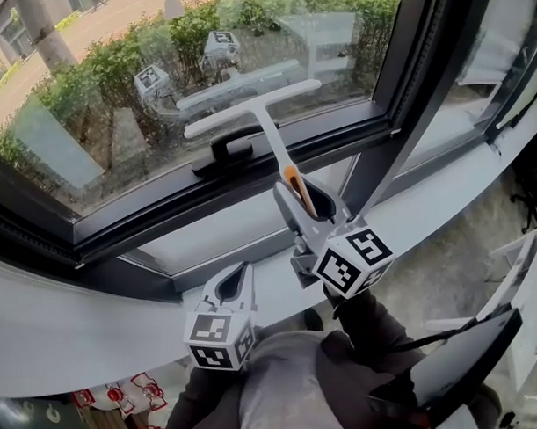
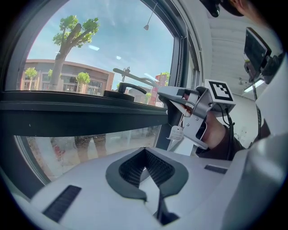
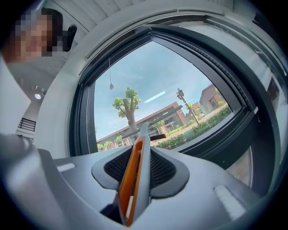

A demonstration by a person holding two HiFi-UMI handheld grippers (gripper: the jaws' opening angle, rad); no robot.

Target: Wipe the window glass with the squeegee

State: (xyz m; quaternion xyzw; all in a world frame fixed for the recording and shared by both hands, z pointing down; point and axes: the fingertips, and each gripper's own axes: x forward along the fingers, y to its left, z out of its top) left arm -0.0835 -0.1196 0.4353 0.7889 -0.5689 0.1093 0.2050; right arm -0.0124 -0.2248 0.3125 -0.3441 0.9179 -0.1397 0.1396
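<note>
White squeegee [image 1: 266, 132] with orange-striped handle; black window frame [image 1: 336, 142]; green hedge [image 1: 196, 31]

Dark window frame [image 1: 145, 209], white curved sill [image 1: 61, 324], hedge [image 1: 101, 74] outside.

Grey left gripper [image 1: 243, 268], grey right gripper [image 1: 301, 196], black-and-white marker cubes [image 1: 352, 261], dark sleeves [image 1: 371, 327]

- Left gripper [image 2: 145, 157]: jaws together, dark ribbed pads [image 2: 162, 170] meeting at the tips, nothing between them.
- Beyond the jaws: dark window frame [image 2: 67, 117], with a black handle [image 2: 122, 92] on its top edge.
- Window glass [image 2: 99, 49] above the frame: tree [image 2: 67, 40] and brick building [image 2: 72, 77] outside.
- Right gripper [image 2: 164, 95] at right, raised near the glass, marker cube [image 2: 219, 91] facing the camera (a white tag [image 2: 175, 133] hangs below).
- Squeegee [image 2: 135, 77]: pale bar up by the glass, past the right gripper's tips.
</note>
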